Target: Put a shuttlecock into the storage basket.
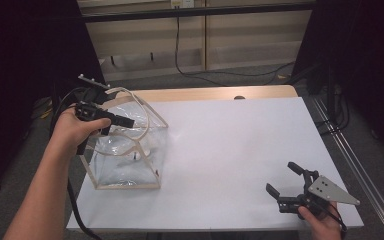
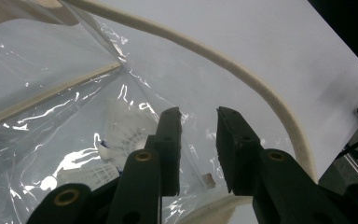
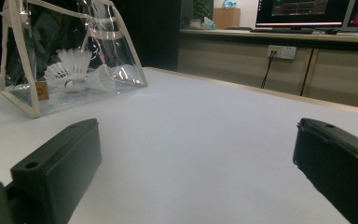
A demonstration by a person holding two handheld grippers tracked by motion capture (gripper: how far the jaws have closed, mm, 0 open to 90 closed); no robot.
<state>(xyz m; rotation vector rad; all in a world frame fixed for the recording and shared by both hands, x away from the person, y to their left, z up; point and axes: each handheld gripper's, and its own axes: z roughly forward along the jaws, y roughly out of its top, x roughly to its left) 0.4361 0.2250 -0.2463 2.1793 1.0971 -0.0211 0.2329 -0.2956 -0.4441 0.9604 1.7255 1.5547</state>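
A clear plastic bag (image 1: 130, 150) with cream trim stands on the left part of the white table (image 1: 230, 140). White shuttlecocks (image 3: 74, 74) lie inside it, seen through the plastic (image 2: 121, 135). My left gripper (image 1: 122, 121) is held over the bag's open top, beside its cream handle (image 2: 242, 74). Its jaws (image 2: 198, 116) stand a little apart, with no pad pressing on anything. My right gripper (image 1: 280, 176) rests near the table's front right corner, wide open and empty, pointing towards the bag (image 3: 70, 56) across bare table (image 3: 196, 158).
A wooden strip (image 1: 215, 93) borders the table's far edge. Cables (image 1: 220, 75) lie on the floor behind it. A metal rail (image 1: 350, 165) runs along the right side. A counter with monitors (image 3: 303, 11) stands in the background.
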